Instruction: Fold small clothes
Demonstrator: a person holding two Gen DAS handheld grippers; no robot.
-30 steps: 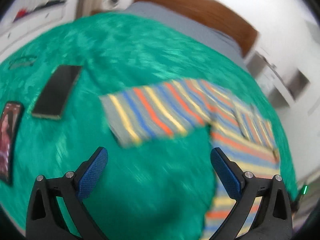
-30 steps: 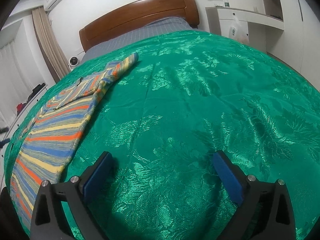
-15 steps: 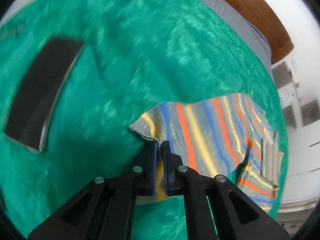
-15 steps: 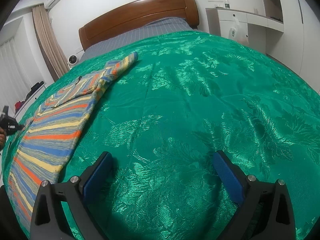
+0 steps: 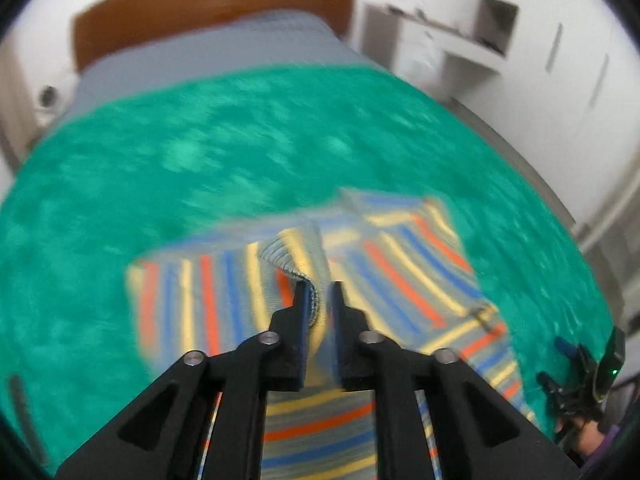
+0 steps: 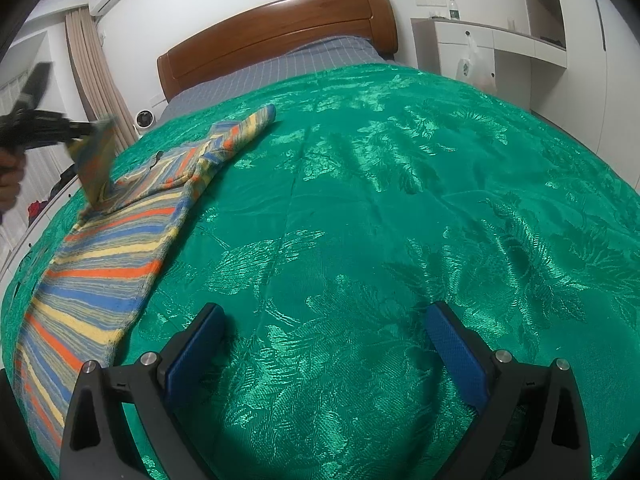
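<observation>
A striped knit sweater (image 5: 392, 272) in grey, blue, orange and yellow lies on the green bedspread (image 5: 240, 152). My left gripper (image 5: 318, 292) is shut on the cuff of its left sleeve (image 5: 294, 254) and holds it lifted above the sweater's body. In the right wrist view the sweater (image 6: 108, 248) lies at the left, with the left gripper (image 6: 86, 132) holding the raised sleeve above it. My right gripper (image 6: 324, 332) is open and empty, low over bare bedspread (image 6: 400, 200) to the right of the sweater.
A wooden headboard (image 6: 276, 36) and grey sheet (image 6: 280, 68) are at the far end of the bed. White cabinets (image 6: 500, 48) stand at the right. A curtain (image 6: 96, 68) and a small white fan (image 6: 145, 119) are at the left.
My left gripper closed on the sleeve cuff, lifted it, and swung it over the sweater's body. My right gripper stayed open and still.
</observation>
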